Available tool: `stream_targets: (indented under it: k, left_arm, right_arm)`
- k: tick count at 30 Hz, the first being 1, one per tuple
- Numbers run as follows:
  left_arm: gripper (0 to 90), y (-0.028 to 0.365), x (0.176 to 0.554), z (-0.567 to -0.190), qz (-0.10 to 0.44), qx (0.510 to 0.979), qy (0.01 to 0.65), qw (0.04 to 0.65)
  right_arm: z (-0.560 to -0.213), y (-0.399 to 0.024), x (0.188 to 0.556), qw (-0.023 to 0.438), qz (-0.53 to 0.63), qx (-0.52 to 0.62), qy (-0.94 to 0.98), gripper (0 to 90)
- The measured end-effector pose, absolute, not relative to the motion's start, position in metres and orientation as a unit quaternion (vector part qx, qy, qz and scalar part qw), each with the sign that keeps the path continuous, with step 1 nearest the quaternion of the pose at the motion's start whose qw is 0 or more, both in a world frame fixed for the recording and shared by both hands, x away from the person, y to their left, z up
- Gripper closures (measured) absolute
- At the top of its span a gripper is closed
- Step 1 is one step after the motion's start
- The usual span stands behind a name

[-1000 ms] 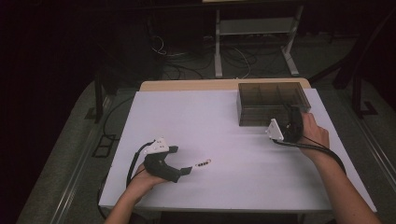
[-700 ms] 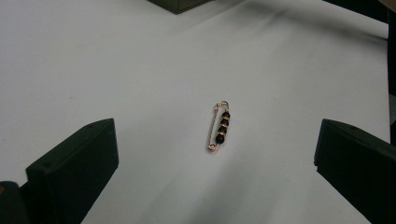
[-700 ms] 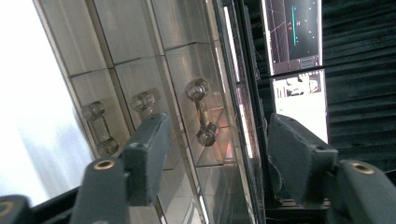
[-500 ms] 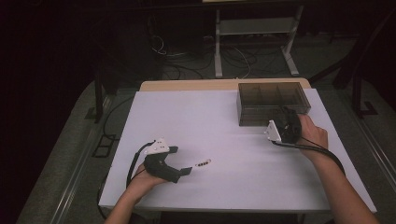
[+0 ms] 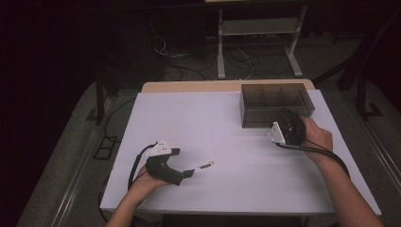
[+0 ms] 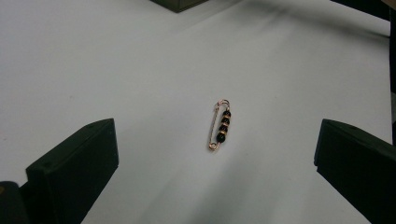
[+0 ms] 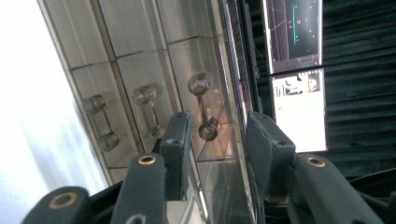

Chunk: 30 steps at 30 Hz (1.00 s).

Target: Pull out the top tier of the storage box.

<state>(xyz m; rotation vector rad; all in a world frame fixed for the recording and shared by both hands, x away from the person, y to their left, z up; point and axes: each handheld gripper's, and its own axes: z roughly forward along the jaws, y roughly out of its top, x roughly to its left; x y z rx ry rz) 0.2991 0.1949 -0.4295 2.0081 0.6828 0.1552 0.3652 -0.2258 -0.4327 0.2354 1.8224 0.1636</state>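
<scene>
A small gold safety pin with black beads [image 5: 205, 165] lies on the white table [image 5: 217, 123], just off the tips of my left gripper [image 5: 184, 162]. In the left gripper view the pin [image 6: 220, 125] sits midway ahead of the wide-open jaws of that gripper [image 6: 215, 156], touching neither. My right gripper [image 5: 286, 124] is pressed up to the front of a smoky clear drawer box [image 5: 276, 99]. In the right gripper view its jaws [image 7: 219, 130] stand partly open either side of a clear dumbbell-shaped drawer handle [image 7: 204, 107], without visibly touching it.
Two more clear handles [image 7: 100, 122] [image 7: 148, 105] line the box front [image 7: 140, 56]. The box stands at the table's far right corner. Cables and a metal stand's legs [image 5: 257, 47] lie on the floor beyond the table. A lit screen [image 7: 299, 107] glows past the box.
The right gripper has shifted very slightly against the box front. The left gripper and the pin have not moved.
</scene>
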Motion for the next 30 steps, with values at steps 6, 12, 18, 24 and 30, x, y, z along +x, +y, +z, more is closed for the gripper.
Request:
stream_targets:
  k: [6,12,18,24,30]
  left_arm:
    - [0.0,0.1949,0.2993,-0.4295,0.064,0.825,0.281,0.486]
    - [0.0,0.1949,0.2994,-0.4296,0.064,0.825,0.281,0.486]
    - [0.0,0.1949,0.2993,-0.4297,0.064,0.825,0.281,0.486]
    - [0.0,0.1948,0.2993,-0.4297,0.063,0.825,0.281,0.486]
    - [0.0,0.1949,0.2991,-0.4296,0.064,0.825,0.281,0.486]
  right_arm:
    - [-0.4337,-0.2254,0.3659,0.602,0.067,0.099,0.789,67.0]
    - [-0.4336,-0.2257,0.3668,0.600,0.064,0.098,0.792,71.3]
    - [-0.4348,-0.2257,0.3679,0.599,0.060,0.098,0.793,74.1]
    - [-0.4354,-0.2251,0.3687,0.600,0.056,0.093,0.793,75.5]
    - [-0.4362,-0.2248,0.3694,0.600,0.054,0.091,0.793,76.9]
